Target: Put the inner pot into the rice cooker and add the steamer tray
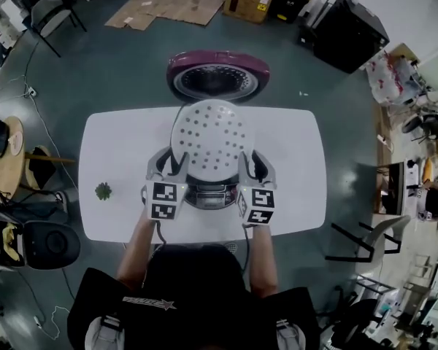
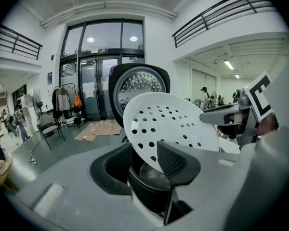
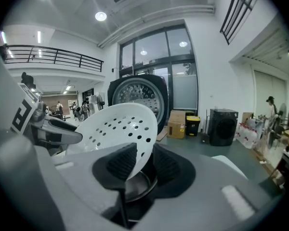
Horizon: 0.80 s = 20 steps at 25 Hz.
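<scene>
Steamer tray (image 1: 210, 138) hangs tilted above the rice cooker (image 1: 210, 197), far edge higher, with the lid (image 1: 217, 75) open behind. My left gripper (image 1: 168, 168) and right gripper (image 1: 250, 168) are each part-closed, pinching opposite rims. I judge a two-sided hold keeps it steady. Inner pot (image 2: 153, 176) already sits in the cooker beneath. Remaining: level the tray and seat it.

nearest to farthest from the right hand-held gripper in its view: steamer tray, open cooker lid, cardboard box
1. white perforated steamer tray, clamped between the jaws, centre.
2. dark round open cooker lid, behind the tray.
3. brown cardboard box, on the floor beyond, right.
</scene>
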Available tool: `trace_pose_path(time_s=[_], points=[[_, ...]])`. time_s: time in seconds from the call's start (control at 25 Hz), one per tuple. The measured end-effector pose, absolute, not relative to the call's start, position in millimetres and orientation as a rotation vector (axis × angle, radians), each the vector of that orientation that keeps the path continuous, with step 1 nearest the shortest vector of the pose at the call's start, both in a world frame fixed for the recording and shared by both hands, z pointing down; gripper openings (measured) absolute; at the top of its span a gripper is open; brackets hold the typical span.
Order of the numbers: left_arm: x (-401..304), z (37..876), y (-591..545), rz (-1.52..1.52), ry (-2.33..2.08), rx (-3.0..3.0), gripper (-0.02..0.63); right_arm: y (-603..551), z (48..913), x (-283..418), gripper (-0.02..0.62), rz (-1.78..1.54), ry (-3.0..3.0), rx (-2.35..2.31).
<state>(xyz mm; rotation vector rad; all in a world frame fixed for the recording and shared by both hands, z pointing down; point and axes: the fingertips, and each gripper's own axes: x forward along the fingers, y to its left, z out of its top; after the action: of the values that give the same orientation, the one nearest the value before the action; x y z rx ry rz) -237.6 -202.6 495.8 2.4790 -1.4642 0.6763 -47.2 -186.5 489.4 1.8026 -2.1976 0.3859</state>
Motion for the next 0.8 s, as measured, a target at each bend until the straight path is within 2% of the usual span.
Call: trace_pose_path(time_s=[0.8], points=[[-236.7, 565.6, -207.4, 0.862, -1.341, 2.369, 0.178, -188.4, 558.3, -46.3, 0.112, 0.591, -2.067, 1.706]])
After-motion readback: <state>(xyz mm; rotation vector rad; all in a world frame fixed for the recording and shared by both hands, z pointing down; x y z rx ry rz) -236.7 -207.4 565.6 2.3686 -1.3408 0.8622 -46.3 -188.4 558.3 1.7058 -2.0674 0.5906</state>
